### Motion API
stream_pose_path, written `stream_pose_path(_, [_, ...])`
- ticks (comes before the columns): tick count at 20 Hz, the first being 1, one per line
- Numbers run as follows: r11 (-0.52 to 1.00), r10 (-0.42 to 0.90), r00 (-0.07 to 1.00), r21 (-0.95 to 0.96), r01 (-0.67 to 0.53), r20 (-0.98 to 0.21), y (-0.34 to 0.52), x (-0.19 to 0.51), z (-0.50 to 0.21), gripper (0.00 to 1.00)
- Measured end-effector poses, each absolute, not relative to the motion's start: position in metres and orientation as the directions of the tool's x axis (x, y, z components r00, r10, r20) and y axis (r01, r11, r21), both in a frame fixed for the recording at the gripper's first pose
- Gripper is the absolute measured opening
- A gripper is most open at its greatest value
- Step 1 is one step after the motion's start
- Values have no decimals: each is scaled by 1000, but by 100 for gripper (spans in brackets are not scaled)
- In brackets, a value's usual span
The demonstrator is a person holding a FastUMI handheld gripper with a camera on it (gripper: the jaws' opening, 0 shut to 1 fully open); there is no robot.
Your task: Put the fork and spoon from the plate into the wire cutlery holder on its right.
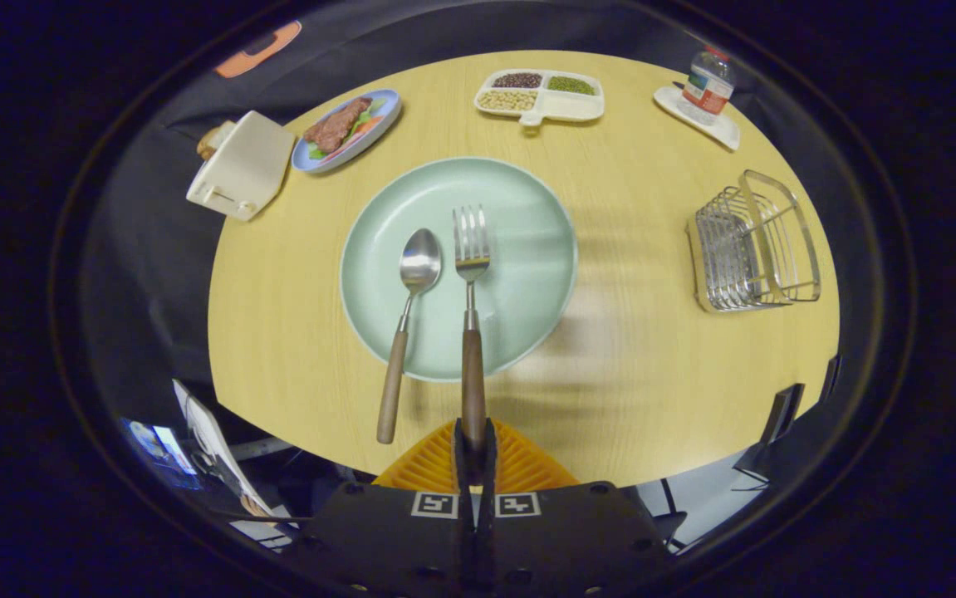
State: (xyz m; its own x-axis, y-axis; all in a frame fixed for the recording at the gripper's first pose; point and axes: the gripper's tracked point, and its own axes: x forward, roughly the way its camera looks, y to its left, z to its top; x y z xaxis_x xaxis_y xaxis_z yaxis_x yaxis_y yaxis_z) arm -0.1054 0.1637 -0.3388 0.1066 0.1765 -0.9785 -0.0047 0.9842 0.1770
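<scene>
My gripper (474,436) is shut on the wooden handle of the fork (472,282), whose steel tines reach out ahead of the fingers over the pale green plate (527,249). Whether the fork is lifted off the plate or resting on it I cannot tell. The spoon (407,320) lies just left of the fork, bowl on the plate and wooden handle sticking out over the plate's near rim onto the table. The wire cutlery holder (752,245) stands on the table to the right of the plate, apart from it.
The round wooden table (627,374) also carries a cream box (241,166) and a blue plate of food (347,129) at the far left, a divided tray of beans (540,93) beyond the plate, and a bottle on a white tray (706,91) at the far right.
</scene>
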Motion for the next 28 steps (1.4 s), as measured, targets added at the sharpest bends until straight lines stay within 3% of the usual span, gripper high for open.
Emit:
stream_pose_path(7, [977,207,120,212,26,-971,124,-91,-276,1])
stream_pose_path(15, [982,149,154,165,95,-977,12,-85,-209,1])
stream_pose_path(28, [947,195,-122,154,281,-973,-28,-89,-263,1])
